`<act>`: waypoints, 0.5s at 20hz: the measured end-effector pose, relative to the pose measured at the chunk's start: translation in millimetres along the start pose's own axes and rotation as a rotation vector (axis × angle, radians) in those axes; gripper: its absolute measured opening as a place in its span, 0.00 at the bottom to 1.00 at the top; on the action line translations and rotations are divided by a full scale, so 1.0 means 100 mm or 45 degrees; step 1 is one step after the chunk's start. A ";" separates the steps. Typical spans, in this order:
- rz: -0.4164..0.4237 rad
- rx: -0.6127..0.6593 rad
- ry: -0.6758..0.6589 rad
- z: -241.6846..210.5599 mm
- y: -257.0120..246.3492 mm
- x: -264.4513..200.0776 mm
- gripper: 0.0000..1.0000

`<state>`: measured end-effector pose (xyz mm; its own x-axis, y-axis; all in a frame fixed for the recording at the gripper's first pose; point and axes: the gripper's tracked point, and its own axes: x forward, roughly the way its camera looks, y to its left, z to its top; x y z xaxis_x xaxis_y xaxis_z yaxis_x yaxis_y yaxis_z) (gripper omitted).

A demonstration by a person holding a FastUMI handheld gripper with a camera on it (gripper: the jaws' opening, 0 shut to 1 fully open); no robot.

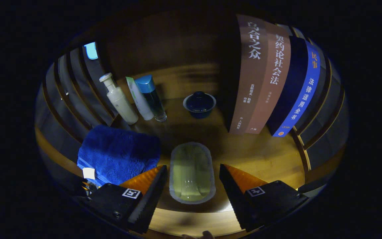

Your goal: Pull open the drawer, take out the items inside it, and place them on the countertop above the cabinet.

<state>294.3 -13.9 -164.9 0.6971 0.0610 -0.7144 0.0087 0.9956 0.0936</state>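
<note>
A pale, translucent oval container lies flat on the wooden countertop. It sits between my two fingers, with a gap on each side. My gripper is open, and neither finger touches the container. The container's near end reaches back between the fingers, while its far end pokes out just ahead of the tips.
A folded blue towel lies left of the fingers. Beyond them stand a white pump bottle, a white tube, a blue-capped bottle and a dark blue lidded cup. Upright books stand at the right. Slatted walls close both sides.
</note>
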 end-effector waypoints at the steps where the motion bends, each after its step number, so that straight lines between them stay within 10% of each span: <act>1: 0.005 0.007 -0.019 0.00 0.00 -0.05 0.99; 10: -0.029 -0.067 -0.390 -0.18 0.09 -1.00 1.00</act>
<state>211.6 -9.9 -105.5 0.8808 0.0222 -0.4730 -0.0045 0.9992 0.0386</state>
